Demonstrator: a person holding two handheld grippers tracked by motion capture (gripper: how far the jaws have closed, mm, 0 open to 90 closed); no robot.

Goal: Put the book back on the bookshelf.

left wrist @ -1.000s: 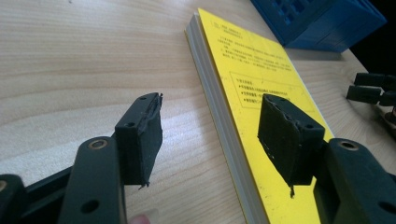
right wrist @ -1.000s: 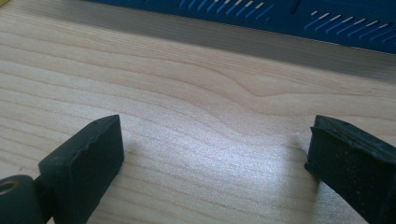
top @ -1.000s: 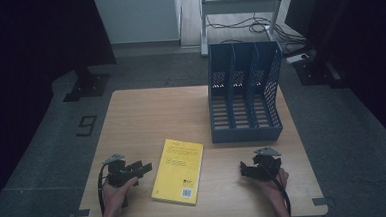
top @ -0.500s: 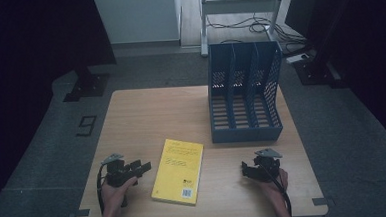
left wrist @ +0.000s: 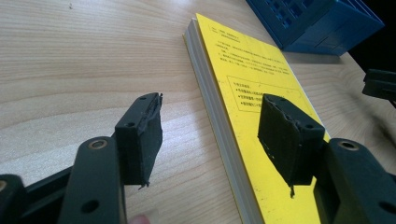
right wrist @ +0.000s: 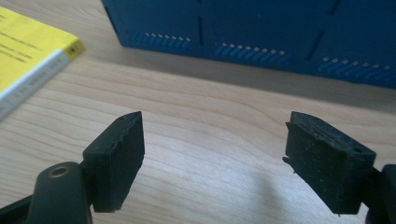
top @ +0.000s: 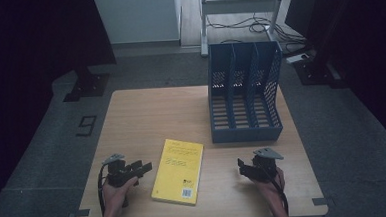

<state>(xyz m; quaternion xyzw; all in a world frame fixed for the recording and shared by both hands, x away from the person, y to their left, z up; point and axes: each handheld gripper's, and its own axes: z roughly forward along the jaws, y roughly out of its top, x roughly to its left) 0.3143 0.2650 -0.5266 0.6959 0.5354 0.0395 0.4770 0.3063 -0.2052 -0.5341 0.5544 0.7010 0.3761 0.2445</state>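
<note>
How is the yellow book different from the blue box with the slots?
The yellow book lies flat; the blue file holder stands upright. The book is thin and low, the holder tall and bulky. The book is solid with printed text on its cover; the holder has open compartments and slotted walls. The book lies between the left gripper and right gripper; the holder sits farther back. Both rest on the wooden table.

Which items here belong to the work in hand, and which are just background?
In the job:
yellow book, flat on the table
blue file rack, upright, compartments empty
left gripper, jaws open
right gripper, jaws open

Background:
white frame and cables on the floor
</note>
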